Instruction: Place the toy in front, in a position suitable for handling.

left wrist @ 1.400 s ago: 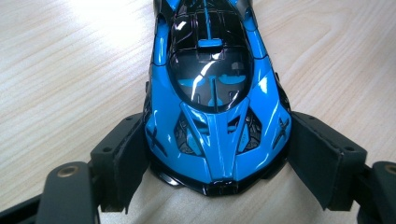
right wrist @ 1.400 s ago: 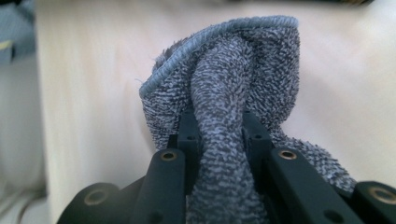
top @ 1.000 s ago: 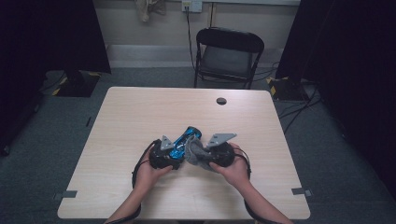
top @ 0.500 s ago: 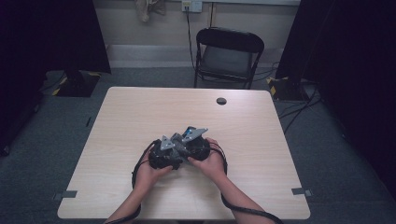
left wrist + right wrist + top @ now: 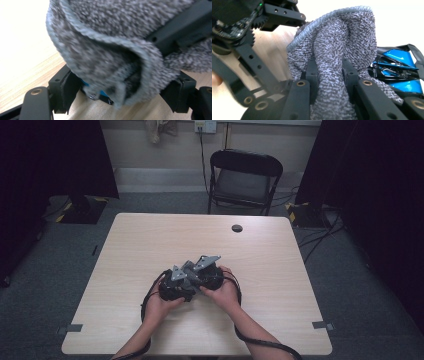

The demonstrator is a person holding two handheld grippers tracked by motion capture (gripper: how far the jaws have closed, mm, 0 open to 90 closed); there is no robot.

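Lower centre of the high view: both hands meet on the table (image 5: pixel 280 250). A second ago the right gripper (image 5: pixel 207 272) sat apart to the right, with the blue toy exposed between the tools. It has since slid left, hard against the left gripper (image 5: pixel 175 285), and no blue is visible from above now.

Right gripper view: jaws pinched narrow on a fold of grey cloth (image 5: pixel 337 67) running up the middle of the frame. The toy (image 5: pixel 398 67), glossy blue and black, lies just behind the cloth at right centre.

Left gripper view: jaws stand wide at the bottom corners, cloth (image 5: pixel 107 55) draped over and between them. A sliver of blue toy (image 5: pixel 97 93) peeks beneath the cloth at bottom centre. Whether the pads press the toy, cannot tell; it looks like a hold on the wrapped toy.

Reading: cloth brought onto the toy, left steadying, right working the cloth. Likely a wipe or wrap just begun; most of the toy's surface is still to cover.
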